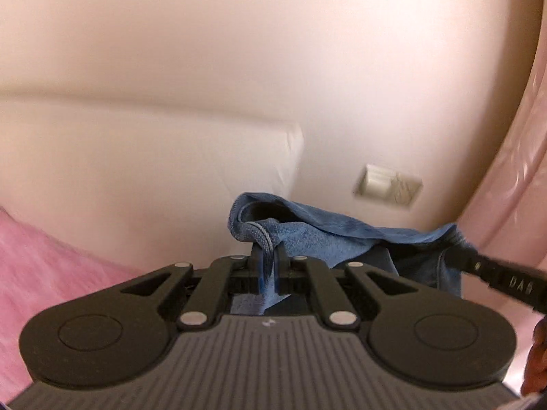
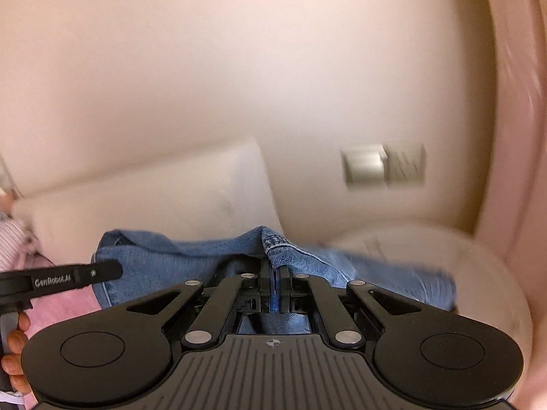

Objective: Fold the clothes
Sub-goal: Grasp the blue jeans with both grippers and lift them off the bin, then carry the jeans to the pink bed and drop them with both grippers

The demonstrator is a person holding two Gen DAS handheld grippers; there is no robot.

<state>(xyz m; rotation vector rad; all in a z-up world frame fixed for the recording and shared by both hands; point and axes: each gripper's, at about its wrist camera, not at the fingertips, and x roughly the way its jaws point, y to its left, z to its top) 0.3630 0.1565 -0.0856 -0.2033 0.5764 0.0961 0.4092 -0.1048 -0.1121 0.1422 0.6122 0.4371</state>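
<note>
A: Left wrist view first. Pinching, not spreading: left gripper [image 1: 268,266] pressed nearly together on a hemmed edge of the blue denim garment [image 1: 307,235], low centre of the frame. Cloth bunching above the fingertips and trailing down between the fingers [image 1: 281,256].

B: Anything else gripping it there?

A: Right gripper [image 1: 454,256] reaching in from the lower right edge, tip touching the same denim where it is sagging between the two.

B: And the right wrist view?

A: Right gripper [image 2: 275,273] clamping fully together on a stitched seam of the denim garment [image 2: 164,256], low centre. Left gripper [image 2: 116,270] entering from the left edge, tip buried in the cloth; hand [image 2: 15,352] wrapping the handle at lower left.

B: Progress?

A: Looking early. Denim hanging between both grips in front of the pale wall [image 2: 239,68], pink bedding [image 1: 51,256] showing lower left, white pillow [image 2: 154,198] behind. No finished fold showing anywhere; likely still needing spreading flat, then folding.

B: Whole garment showing?

A: No, only the top edge; the rest dropping out of frame.
</note>
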